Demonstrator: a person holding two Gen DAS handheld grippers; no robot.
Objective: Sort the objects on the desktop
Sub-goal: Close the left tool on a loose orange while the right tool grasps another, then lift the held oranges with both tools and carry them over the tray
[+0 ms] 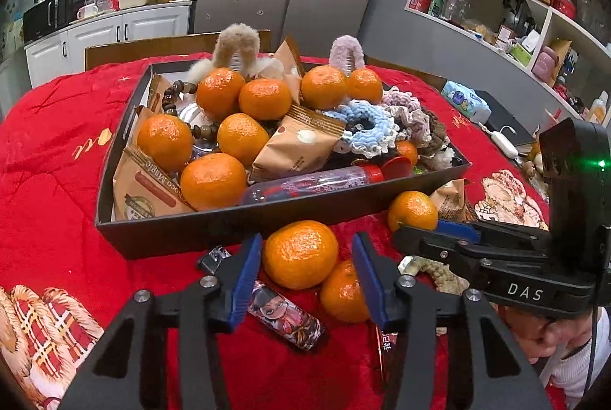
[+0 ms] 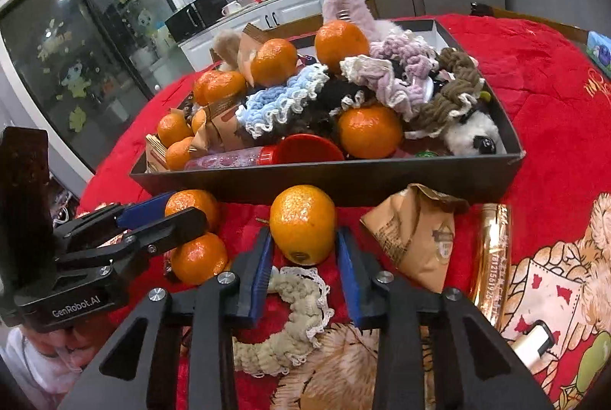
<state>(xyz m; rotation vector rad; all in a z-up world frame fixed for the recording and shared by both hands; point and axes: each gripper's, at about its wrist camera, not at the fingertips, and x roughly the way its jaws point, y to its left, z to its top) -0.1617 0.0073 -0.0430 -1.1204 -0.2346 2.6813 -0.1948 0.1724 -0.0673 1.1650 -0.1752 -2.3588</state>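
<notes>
A black box (image 1: 214, 224) on the red cloth is piled with several oranges, snack packets, scrunchies and a bottle. My left gripper (image 1: 307, 266) is open, its blue pads either side of an orange (image 1: 299, 253) in front of the box; a second orange (image 1: 341, 293) lies just right of it. My right gripper (image 2: 304, 255) is open around another orange (image 2: 301, 222), pads close to its sides. The left gripper (image 2: 160, 215) shows in the right wrist view beside two oranges (image 2: 198, 257). The right gripper (image 1: 435, 232) shows in the left view near an orange (image 1: 412, 209).
On the cloth lie a printed tube (image 1: 286, 320), a beige scrunchie (image 2: 290, 314), a brown snack packet (image 2: 416, 238), a gold tube (image 2: 492, 257) and a white lighter (image 2: 534, 343). A tissue pack (image 1: 466, 102) and a charger sit at the far right. The box wall (image 2: 343, 180) stands right ahead.
</notes>
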